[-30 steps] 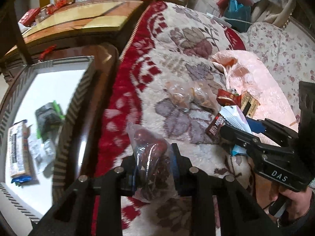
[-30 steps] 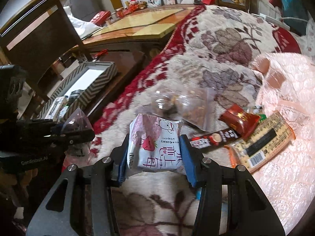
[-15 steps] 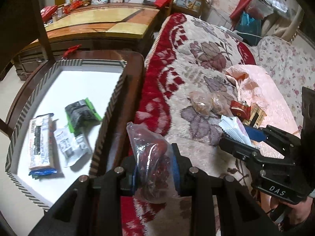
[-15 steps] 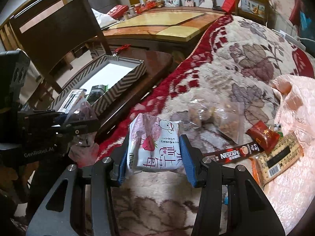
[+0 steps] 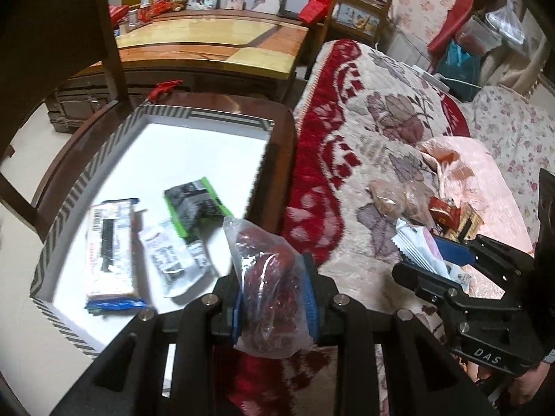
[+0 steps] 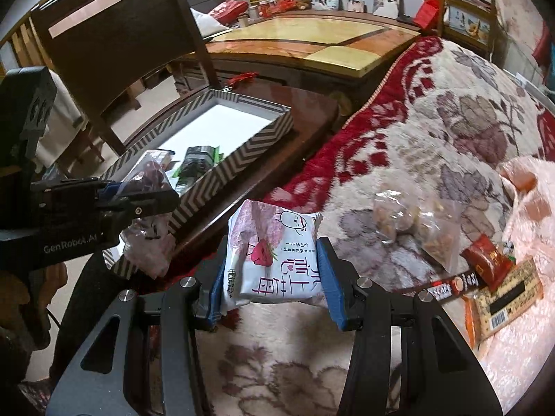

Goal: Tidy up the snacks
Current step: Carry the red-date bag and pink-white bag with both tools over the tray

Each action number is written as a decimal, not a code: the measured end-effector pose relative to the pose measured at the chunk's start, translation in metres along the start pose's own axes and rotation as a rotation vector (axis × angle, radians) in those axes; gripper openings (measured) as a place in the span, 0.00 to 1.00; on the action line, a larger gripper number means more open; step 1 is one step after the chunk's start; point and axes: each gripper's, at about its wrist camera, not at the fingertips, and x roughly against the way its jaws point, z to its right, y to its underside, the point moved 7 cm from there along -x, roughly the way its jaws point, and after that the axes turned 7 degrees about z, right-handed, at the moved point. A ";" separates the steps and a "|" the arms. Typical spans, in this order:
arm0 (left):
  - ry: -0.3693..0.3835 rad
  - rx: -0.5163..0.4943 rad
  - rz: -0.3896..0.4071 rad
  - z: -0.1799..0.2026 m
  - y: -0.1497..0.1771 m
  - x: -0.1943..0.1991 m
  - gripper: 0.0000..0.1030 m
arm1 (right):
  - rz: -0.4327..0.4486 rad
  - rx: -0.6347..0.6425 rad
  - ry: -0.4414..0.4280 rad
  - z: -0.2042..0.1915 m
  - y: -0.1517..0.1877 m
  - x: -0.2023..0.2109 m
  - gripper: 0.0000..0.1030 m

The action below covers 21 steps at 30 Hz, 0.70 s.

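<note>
My left gripper [image 5: 274,298] is shut on a clear bag of red dates [image 5: 270,287] and holds it in the air at the near right corner of the striped box [image 5: 69,201]. The box holds a long cracker pack [image 5: 109,249], a white packet [image 5: 173,260] and a green-edged dark packet [image 5: 194,204]. My right gripper [image 6: 274,284] is shut on a pink-and-white strawberry snack packet [image 6: 274,253], held above the blanket. The left gripper with the date bag shows in the right wrist view [image 6: 145,194], over the box's near end [image 6: 222,170].
The box sits on a dark wooden stool [image 5: 284,145] beside the red floral blanket [image 6: 433,131]. On the blanket lie a clear bag of nuts [image 6: 412,228], a Nescafe stick [image 6: 447,289], a red packet [image 6: 489,260] and a cracker pack [image 6: 506,298]. A chair [image 6: 118,41] stands behind.
Both grippers have moved left toward the striped box with their packets still held. The left gripper's date bag now hangs at the box's near right corner instead of over the blanket.
</note>
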 end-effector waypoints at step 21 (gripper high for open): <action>-0.098 0.084 0.015 -0.077 -0.010 0.001 0.29 | -0.034 0.110 -0.069 -0.058 -0.025 -0.036 0.45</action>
